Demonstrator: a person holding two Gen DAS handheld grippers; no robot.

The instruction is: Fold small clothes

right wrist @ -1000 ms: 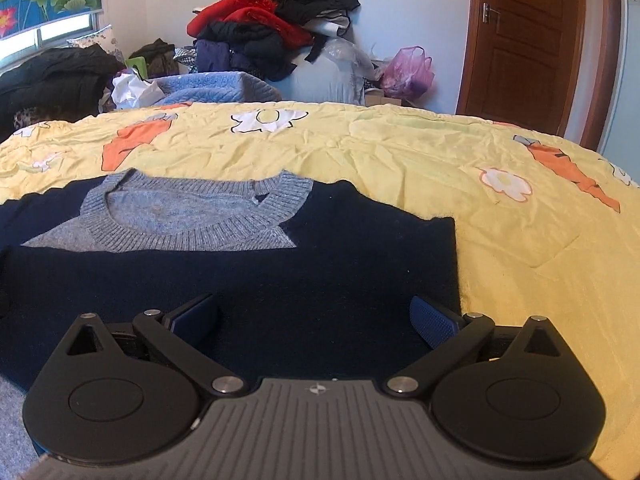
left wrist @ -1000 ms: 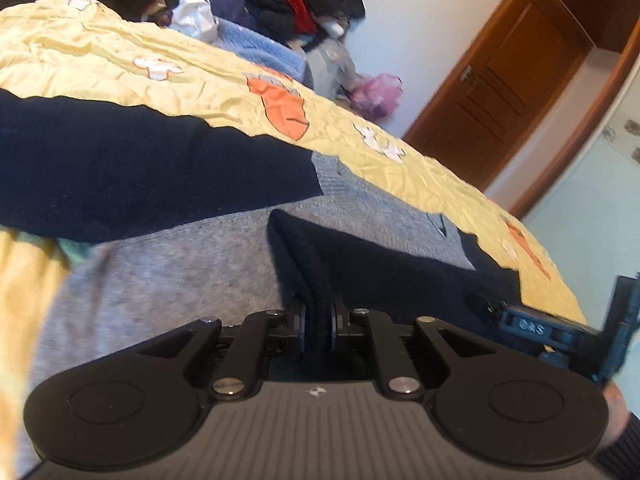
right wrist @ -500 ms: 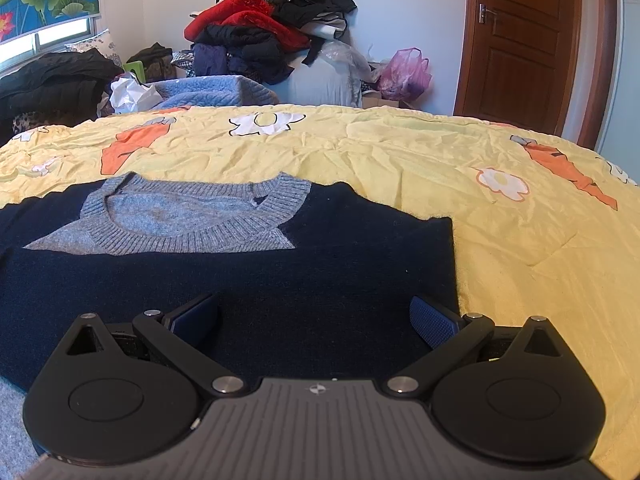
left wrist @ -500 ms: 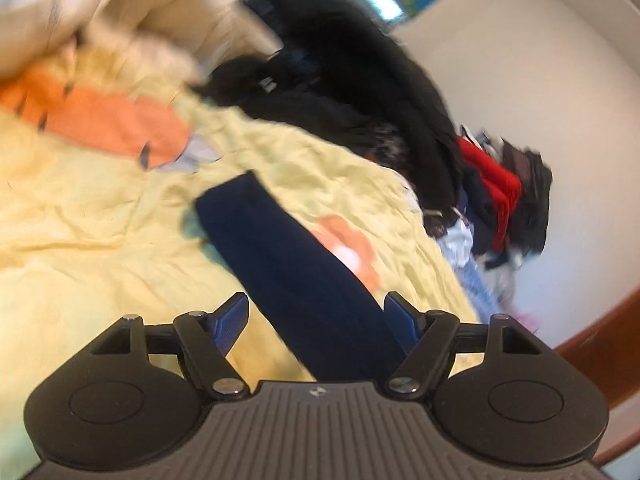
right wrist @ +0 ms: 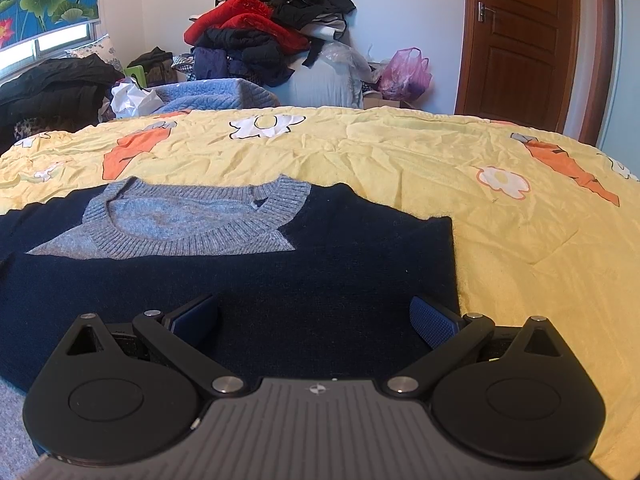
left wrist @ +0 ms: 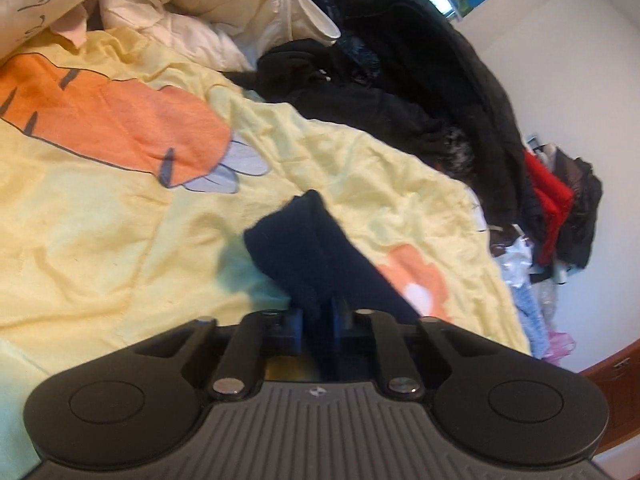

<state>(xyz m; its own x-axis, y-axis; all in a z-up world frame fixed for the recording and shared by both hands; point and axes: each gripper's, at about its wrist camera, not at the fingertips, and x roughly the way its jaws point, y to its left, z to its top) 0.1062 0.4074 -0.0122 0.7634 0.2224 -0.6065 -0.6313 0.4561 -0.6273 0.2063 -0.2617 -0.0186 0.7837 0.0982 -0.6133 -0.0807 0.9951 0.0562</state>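
Note:
A navy sweater (right wrist: 280, 280) with a grey ribbed collar (right wrist: 192, 236) lies flat on the yellow bedsheet (right wrist: 400, 152). In the right wrist view my right gripper (right wrist: 316, 312) hovers open over the sweater's navy front, with its pads wide apart and nothing pinched. In the left wrist view one navy sleeve (left wrist: 304, 240) stretches out across the sheet. My left gripper (left wrist: 318, 312) has its jaws closing on that sleeve, and the cloth is pinched between the blue pads. The cuff end sticks out beyond the fingertips.
A heap of black clothes (left wrist: 400, 80) and a white duvet (left wrist: 180, 0) lie at the far side of the bed. Beyond the bed's end stand a pile of red and dark clothes (right wrist: 272, 40), a pink bag (right wrist: 404, 72) and a brown door (right wrist: 520, 40).
My left gripper left the fold on the sweater's body, swung across to the outstretched sleeve, opened over it and closed on it. The right gripper has stayed still and open.

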